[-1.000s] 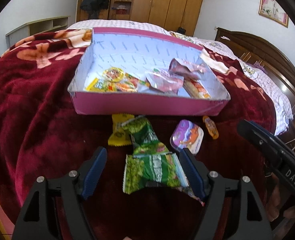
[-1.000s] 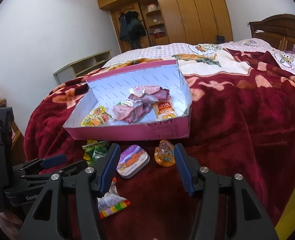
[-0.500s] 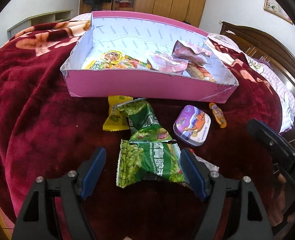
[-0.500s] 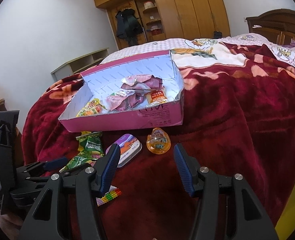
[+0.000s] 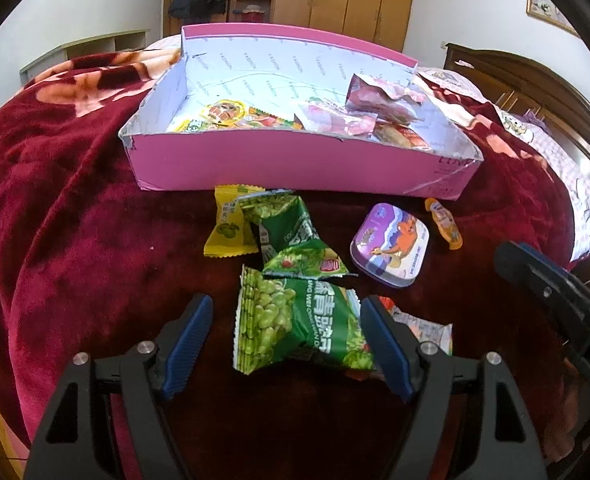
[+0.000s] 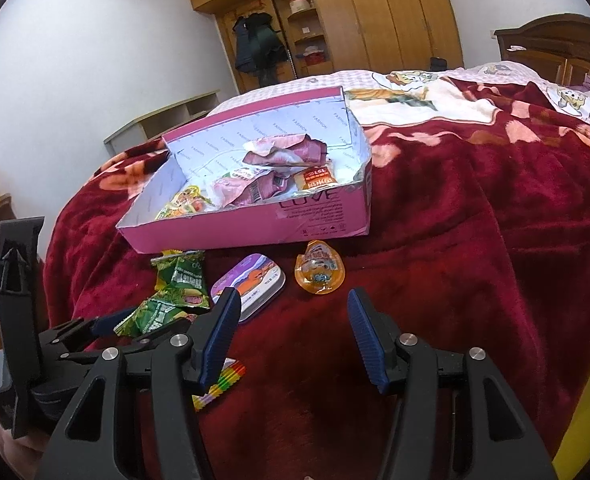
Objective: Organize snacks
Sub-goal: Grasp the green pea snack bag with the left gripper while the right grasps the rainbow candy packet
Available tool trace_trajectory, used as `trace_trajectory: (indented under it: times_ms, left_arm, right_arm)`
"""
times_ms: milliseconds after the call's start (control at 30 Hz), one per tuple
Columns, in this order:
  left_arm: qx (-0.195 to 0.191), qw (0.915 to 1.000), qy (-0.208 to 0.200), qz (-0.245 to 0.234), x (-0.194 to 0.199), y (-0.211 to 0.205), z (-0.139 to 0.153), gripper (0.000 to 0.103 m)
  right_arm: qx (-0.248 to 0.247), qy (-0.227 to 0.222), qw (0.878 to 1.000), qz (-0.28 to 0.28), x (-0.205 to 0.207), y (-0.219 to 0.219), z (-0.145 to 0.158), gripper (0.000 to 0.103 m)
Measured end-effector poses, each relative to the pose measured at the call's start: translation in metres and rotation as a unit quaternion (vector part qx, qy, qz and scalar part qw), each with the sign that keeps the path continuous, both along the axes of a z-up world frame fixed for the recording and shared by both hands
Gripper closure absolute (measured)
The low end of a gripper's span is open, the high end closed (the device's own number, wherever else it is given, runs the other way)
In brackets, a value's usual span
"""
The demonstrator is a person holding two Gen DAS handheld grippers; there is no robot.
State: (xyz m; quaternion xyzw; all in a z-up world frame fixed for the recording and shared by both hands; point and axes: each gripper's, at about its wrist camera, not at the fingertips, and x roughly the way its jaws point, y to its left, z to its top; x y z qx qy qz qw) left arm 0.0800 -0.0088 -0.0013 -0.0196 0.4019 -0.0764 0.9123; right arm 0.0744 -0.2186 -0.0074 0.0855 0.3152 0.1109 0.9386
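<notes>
A pink box (image 5: 295, 168) holding several snack packets stands on the red blanket; it also shows in the right wrist view (image 6: 315, 216). In front of it lie a green pea packet (image 5: 295, 328), a second green packet (image 5: 291, 236), a yellow packet (image 5: 231, 232), a purple tin (image 5: 391, 244) and an orange jelly cup (image 5: 445, 224). My left gripper (image 5: 287, 340) is open, its fingers either side of the pea packet. My right gripper (image 6: 295, 328) is open and empty, just short of the jelly cup (image 6: 319, 268) and the tin (image 6: 251, 284).
A white wrapper with a rainbow strip (image 6: 219, 384) lies beside the pea packet. The red blanket (image 6: 475, 240) covers the bed. The wooden headboard (image 6: 555, 44) stands at the right, wardrobes (image 6: 355, 20) at the back, and a low shelf (image 6: 163, 120) by the left wall.
Both grippers have moved forward and lower toward the snacks. My left gripper's fingers now flank the pea packet. The right gripper has come closer to the jelly cup.
</notes>
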Motion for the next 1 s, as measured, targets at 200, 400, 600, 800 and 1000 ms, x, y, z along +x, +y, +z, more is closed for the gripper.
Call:
trace_trajectory:
  times_ms: [200, 400, 600, 800, 1000]
  left_arm:
    - [0.002, 0.9997, -0.008, -0.024, -0.007, -0.003, 0.0, 0.048]
    - [0.015, 0.9992, -0.02, -0.03, -0.012, -0.004, 0.003, 0.053]
    - [0.003, 0.9997, -0.02, -0.011, -0.013, 0.013, 0.008, 0.054]
    - [-0.003, 0.9996, -0.029, 0.004, -0.018, 0.032, 0.015, 0.054]
    - [-0.014, 0.9992, -0.021, 0.031, -0.016, 0.053, 0.01, 0.054]
  right_arm:
    - [0.001, -0.001, 1.0, 0.003, 0.0, 0.001, 0.0, 0.046]
    - [-0.002, -0.003, 1.0, 0.013, -0.004, 0.005, 0.0, 0.046]
    - [-0.007, -0.004, 1.0, 0.028, -0.006, 0.011, -0.001, 0.046]
    - [-0.019, 0.0, 0.998, 0.056, -0.007, 0.023, -0.006, 0.045]
    - [-0.034, 0.008, 0.995, 0.092, -0.009, 0.043, -0.015, 0.039]
